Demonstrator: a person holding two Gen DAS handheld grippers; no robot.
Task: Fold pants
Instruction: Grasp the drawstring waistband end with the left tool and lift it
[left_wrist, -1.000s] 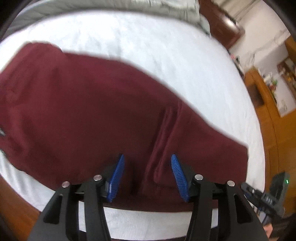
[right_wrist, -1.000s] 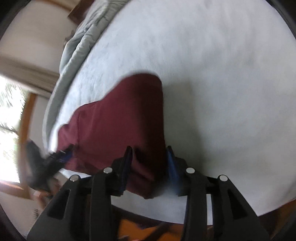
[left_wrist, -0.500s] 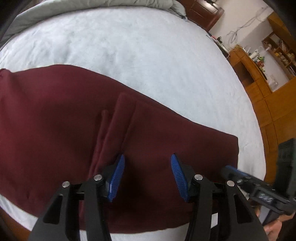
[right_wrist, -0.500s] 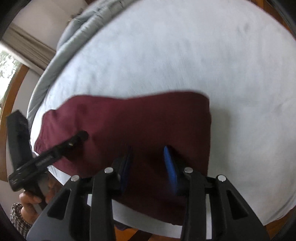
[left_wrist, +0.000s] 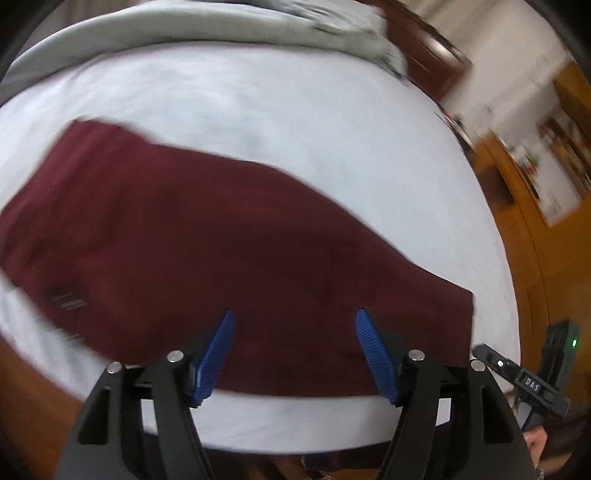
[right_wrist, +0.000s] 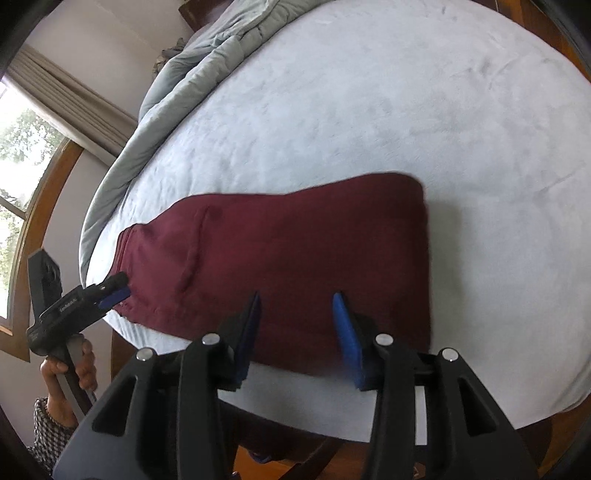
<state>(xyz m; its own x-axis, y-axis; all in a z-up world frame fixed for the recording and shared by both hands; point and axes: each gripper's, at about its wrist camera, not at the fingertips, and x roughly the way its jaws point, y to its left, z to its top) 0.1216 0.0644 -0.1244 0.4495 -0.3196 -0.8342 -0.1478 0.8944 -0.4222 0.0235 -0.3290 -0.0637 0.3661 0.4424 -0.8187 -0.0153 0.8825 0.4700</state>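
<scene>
Dark red pants (left_wrist: 221, 240) lie flat and folded on the white bed cover (left_wrist: 295, 122). In the right wrist view the pants (right_wrist: 295, 240) run across the bed, waistband end at the left. My left gripper (left_wrist: 295, 314) hovers over their near edge. Its jaws are opening, with nothing between the blue pads. My right gripper (right_wrist: 296, 295) hangs over the near edge too, jaws opening and clear of the cloth. The left gripper (right_wrist: 107, 291) shows beside the waistband, held by a hand (right_wrist: 66, 369). The right gripper (left_wrist: 524, 380) shows at the pants' right end.
A grey duvet (right_wrist: 192, 74) is bunched along the far side of the bed. Wooden furniture (left_wrist: 517, 229) and shelves stand to the right of the bed. A curtained window (right_wrist: 22, 147) is on the left. The bed's front edge lies just under both grippers.
The right gripper has let go of a bunched edge of the pants, which now lie flat. The left jaws have widened, and both grippers have drawn back a little above the cloth.
</scene>
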